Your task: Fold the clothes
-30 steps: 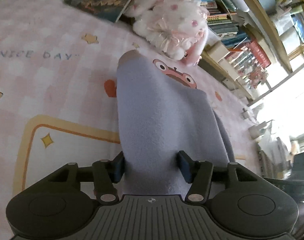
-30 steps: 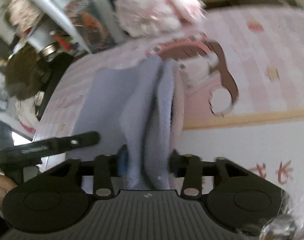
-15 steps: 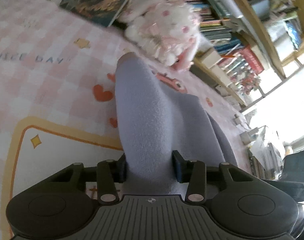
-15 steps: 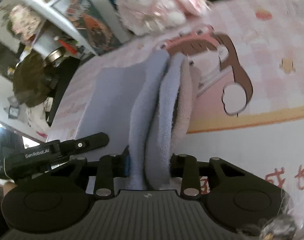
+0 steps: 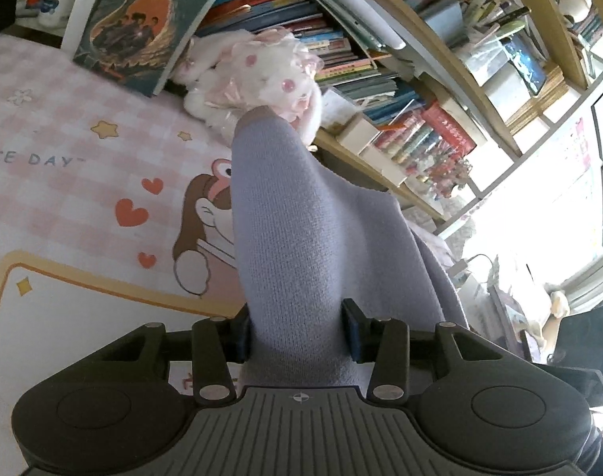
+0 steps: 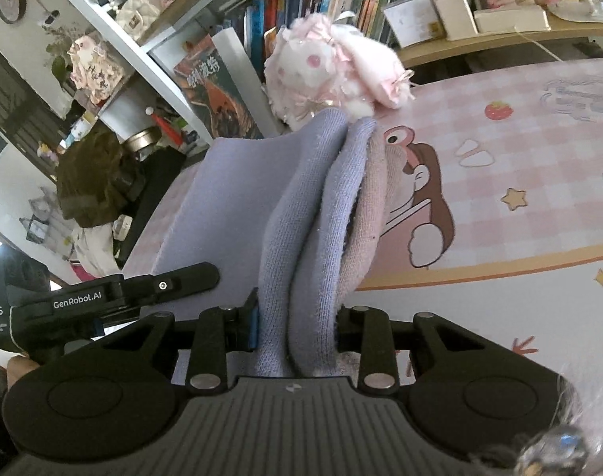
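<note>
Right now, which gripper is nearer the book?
The left gripper. The book is ahead and left of it; the right gripper sits farther right, both shut on the sweater.

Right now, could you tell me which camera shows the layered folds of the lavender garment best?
The right wrist view: the lavender garment shows separate stacked folds, one pinkish, bunched in the right gripper. The left wrist view shows only one smooth outer face of it in the left gripper.
</note>
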The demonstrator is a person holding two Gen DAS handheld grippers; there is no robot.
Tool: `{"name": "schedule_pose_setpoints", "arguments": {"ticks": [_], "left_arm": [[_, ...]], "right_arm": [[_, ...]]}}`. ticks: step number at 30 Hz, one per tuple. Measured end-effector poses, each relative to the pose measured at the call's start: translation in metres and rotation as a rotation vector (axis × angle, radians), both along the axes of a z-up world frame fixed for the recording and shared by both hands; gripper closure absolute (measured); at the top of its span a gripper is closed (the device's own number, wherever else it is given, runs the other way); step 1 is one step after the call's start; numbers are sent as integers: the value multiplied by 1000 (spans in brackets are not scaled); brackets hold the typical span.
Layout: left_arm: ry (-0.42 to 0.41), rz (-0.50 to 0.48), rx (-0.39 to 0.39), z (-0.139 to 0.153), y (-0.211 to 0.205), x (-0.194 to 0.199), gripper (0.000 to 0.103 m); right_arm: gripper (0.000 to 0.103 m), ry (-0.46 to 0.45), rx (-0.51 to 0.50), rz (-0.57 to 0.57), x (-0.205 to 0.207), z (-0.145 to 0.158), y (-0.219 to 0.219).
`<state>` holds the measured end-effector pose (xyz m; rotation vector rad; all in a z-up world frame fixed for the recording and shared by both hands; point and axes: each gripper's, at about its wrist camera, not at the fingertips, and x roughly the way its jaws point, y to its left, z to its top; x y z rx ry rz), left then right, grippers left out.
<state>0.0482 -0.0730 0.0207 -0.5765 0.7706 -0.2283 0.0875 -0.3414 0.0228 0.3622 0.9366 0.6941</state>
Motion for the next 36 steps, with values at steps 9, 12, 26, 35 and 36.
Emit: {"name": "schedule_pose_setpoints", "arguments": {"ticks": [9,12,26,35,36], "left_arm": [[-11,6,29,8,-33,-3,60],[-13,11,36,9,-44,-3,60],[-43,5,36,17,-56,8,60],[-63,-56,16,14,-24,12,60],[-64,-63,12,14,-19,12,60]], "right_arm": [[74,-3,32,-1,-3,1,-33],[74,-2,43,1,-3,0,-45],[74,-16,60,-9,2,4,-58],[74,-25,47,-46,0,9,-42],[74,-26,45,-51,-1,9,-39]]}}
